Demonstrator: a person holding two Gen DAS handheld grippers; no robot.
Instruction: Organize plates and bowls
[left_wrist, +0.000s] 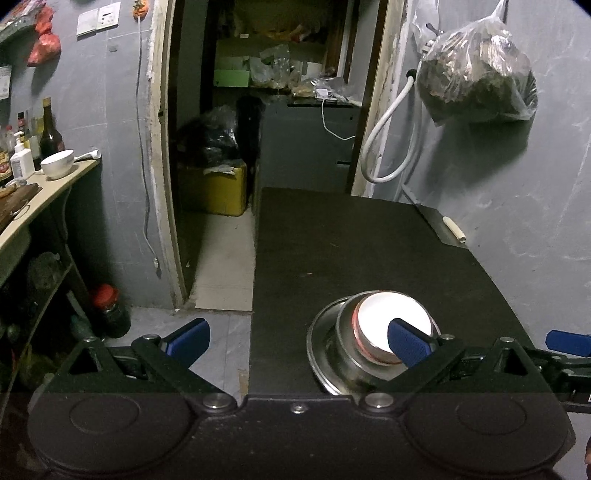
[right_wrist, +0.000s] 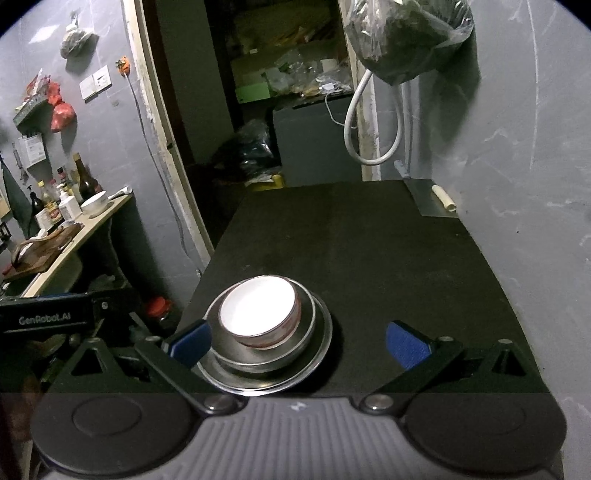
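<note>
A: We have a stack near the front edge of the black table (right_wrist: 369, 240): a white bowl (right_wrist: 258, 308) with a red band sits in a steel bowl (right_wrist: 258, 360), which sits on a steel plate (right_wrist: 321, 350).

B: Agreed, all nested, upright. From the left wrist view the stack lies toward the table's front left part, white bowl (left_wrist: 384, 321) on top, steel plate (left_wrist: 321, 354) under it.

A: Left gripper (left_wrist: 299, 341): we see its blue pads spread wide, nothing between them. Its right pad overlaps the white bowl in the picture (contact, we cannot tell). Its left pad hangs off the table's left edge, over the floor.

B: Right gripper (right_wrist: 299, 341): pads also wide apart, holding nothing. Its left pad is just beside the steel plate's left rim; the right pad is over bare table, apart from the stack.

A: The rest of the table top is bare in both views, except for a pale roll (right_wrist: 443, 197) on a grey sheet at the far right corner.

B: Background, quickly: a clear bag (left_wrist: 476, 77) of dark stuff hangs on the right wall, a white hose (left_wrist: 384, 140) loops beside the doorway.

A: On the counter (left_wrist: 44, 195) at left we note another white bowl (left_wrist: 57, 163) beside some bottles (left_wrist: 50, 129).
</note>
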